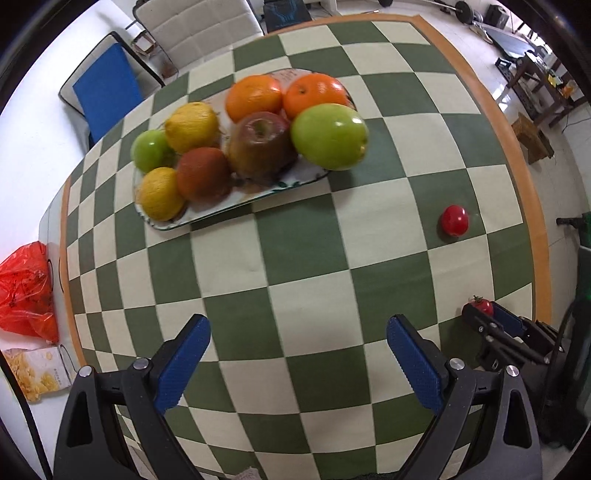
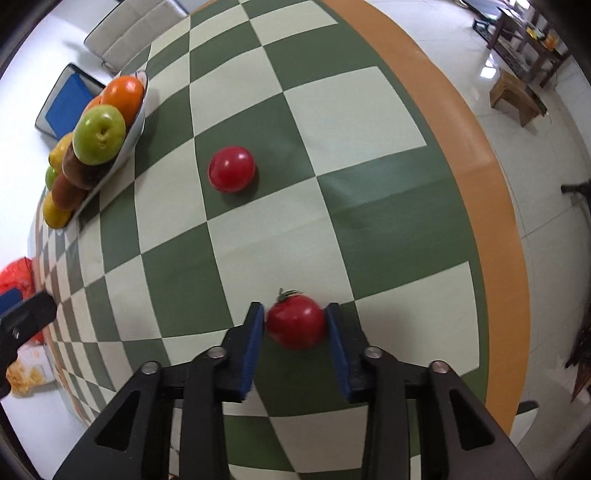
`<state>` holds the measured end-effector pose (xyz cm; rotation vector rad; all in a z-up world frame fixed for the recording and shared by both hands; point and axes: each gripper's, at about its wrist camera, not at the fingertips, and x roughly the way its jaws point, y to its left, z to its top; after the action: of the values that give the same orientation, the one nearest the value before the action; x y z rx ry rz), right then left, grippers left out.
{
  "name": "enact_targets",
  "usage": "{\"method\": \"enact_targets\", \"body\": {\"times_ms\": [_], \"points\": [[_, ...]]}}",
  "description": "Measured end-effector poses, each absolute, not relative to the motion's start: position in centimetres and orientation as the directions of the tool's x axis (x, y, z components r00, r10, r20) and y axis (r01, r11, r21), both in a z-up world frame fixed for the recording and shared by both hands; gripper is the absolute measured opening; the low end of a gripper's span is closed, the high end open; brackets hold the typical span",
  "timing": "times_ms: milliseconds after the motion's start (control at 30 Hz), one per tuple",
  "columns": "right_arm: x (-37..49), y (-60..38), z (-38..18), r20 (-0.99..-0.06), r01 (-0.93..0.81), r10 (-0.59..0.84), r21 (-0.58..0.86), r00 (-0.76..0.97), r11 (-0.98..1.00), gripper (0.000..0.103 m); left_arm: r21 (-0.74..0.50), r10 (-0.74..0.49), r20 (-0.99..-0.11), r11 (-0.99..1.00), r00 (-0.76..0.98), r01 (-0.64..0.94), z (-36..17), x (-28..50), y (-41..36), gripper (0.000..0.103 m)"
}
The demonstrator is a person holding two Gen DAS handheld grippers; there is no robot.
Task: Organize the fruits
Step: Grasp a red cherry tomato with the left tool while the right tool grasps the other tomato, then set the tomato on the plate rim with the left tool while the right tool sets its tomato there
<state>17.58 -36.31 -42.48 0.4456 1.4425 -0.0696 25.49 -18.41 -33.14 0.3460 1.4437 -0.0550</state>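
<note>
A patterned plate (image 1: 207,218) at the table's far left holds several fruits: two oranges (image 1: 255,96), a large green apple (image 1: 328,136), a dark red apple (image 1: 260,144), lemons (image 1: 192,125) and a small green apple (image 1: 149,149). One red tomato (image 1: 455,220) lies loose on the checked cloth, right of the plate. My right gripper (image 2: 294,308) is shut on a second tomato with a green stem (image 2: 295,325), low over the cloth near the table's right edge. My left gripper (image 1: 299,325) hangs open over the cloth, nothing between its blue pads.
The checked tablecloth (image 1: 303,236) has an orange border (image 2: 491,206) along the right edge. A red plastic bag (image 1: 27,291) and a snack packet (image 1: 37,373) lie at the table's left. Chairs (image 1: 195,29) stand behind the table. The left gripper's finger (image 2: 26,314) shows at the left.
</note>
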Motion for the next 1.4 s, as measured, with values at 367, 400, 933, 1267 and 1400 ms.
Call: {"method": "enact_targets", "body": {"times_ms": [367,400,933,1267,1400], "points": [[16.6,-41.0,-40.0,-0.956,0.379,0.212,0.277,0.204,0.883,0.034,0.060,0.043,-0.997,0.951,0.064,0.303,-35.4,29.0,-24.9,0.098],[16.8,-41.7,-39.9,-0.956,0.388,0.208,0.276,0.207,0.879,0.034,0.046,0.029,-0.998,0.948,0.059,0.314,-35.7,29.4,-25.7,0.098],[18.0,-46.4,-38.7,-0.958,0.433,0.180,0.263,0.224,0.862,0.034,0.027,0.047,-0.998,0.885,-0.032,0.465,-41.3,31.7,-33.3,0.027],[18.8,-46.3,-37.3,-0.955,0.408,0.176,0.263,0.239,0.874,0.034,-0.040,-0.026,-0.999,0.909,-0.038,0.415,-39.9,31.7,-31.6,0.025],[18.9,-46.4,-35.9,-0.946,0.401,0.187,0.284,0.264,0.871,0.034,-0.111,-0.107,-0.994,0.921,-0.030,0.373,-37.2,31.6,-29.9,0.025]]}}
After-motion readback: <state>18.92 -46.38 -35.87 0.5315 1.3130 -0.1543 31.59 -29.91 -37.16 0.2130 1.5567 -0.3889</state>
